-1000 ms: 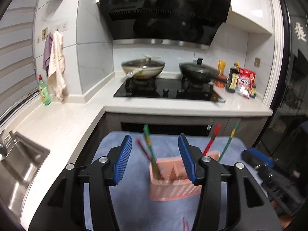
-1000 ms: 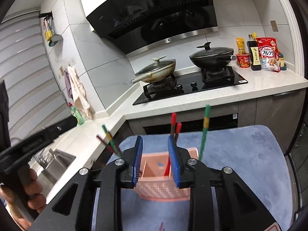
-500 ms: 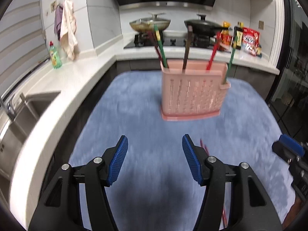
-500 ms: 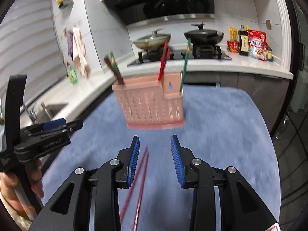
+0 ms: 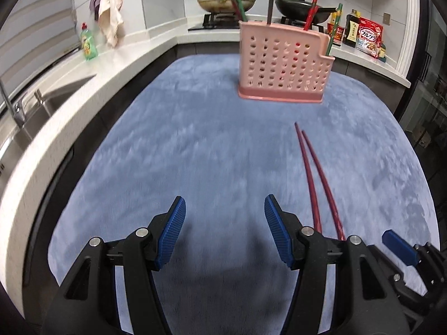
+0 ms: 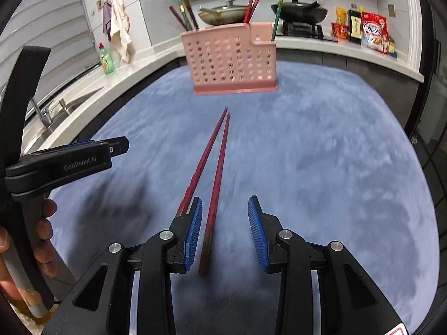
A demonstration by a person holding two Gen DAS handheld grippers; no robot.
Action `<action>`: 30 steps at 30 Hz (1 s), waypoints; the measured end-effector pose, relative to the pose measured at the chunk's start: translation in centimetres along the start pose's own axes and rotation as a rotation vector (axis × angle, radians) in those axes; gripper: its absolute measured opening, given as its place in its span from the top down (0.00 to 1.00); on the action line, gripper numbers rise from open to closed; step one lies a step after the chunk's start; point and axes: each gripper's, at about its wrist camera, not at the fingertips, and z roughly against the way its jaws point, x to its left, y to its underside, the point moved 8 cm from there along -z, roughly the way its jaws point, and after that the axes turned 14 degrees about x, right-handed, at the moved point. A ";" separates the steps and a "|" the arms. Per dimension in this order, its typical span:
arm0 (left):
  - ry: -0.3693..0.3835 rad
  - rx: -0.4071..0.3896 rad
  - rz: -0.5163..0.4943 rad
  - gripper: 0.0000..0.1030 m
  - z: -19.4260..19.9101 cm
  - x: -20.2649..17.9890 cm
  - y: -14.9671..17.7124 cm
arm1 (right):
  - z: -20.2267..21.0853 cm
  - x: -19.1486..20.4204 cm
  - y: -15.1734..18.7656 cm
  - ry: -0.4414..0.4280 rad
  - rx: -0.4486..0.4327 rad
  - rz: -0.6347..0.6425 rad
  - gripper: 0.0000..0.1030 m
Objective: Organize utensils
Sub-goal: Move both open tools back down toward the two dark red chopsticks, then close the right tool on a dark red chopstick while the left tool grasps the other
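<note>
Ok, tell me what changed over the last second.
Both grippers pulled back from the pink holder and dropped toward the blue mat. The right gripper, jaws just opening, now straddles one red chopstick. The left gripper is open and empty. Holder and chopsticks stayed put.

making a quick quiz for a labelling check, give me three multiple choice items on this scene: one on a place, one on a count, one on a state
1. Where do the loose dark red chopsticks lie?
A. on the blue mat
B. in the sink
C. on the stove

2. How many loose chopsticks lie there?
A. one
B. two
C. four

3. How is the right gripper?
A. shut on a chopstick
B. open, one chopstick between its fingers
C. shut, empty

Key: A, they rest on the mat before the pink utensil holder; B, a pair shows; B, the pads stand clear of the stick.
</note>
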 end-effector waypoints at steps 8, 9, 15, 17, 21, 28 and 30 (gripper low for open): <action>0.002 0.040 0.015 0.46 -1.0 0.5 2.2 | -1.5 1.1 2.1 -0.002 0.022 -0.001 0.73; 0.003 0.045 0.015 0.46 -1.1 0.5 2.4 | -1.6 1.2 2.2 0.000 0.024 0.001 0.76; 0.008 0.070 0.015 0.46 -1.7 0.6 3.4 | -2.5 1.2 2.4 0.006 0.035 -0.004 0.83; 0.009 0.075 0.013 0.45 -1.8 0.6 3.6 | -2.7 1.1 2.5 0.010 0.035 -0.005 0.87; 0.011 0.080 0.010 0.40 -1.8 0.4 3.8 | -2.8 1.0 2.5 0.017 0.032 -0.002 0.93; 0.059 0.080 -0.024 0.30 -1.6 -1.6 4.0 | -1.8 -1.7 2.7 0.049 0.011 -0.071 0.93; 0.089 0.082 -0.039 0.24 -1.6 -2.7 4.2 | -1.4 -2.6 2.8 0.053 0.007 -0.090 0.93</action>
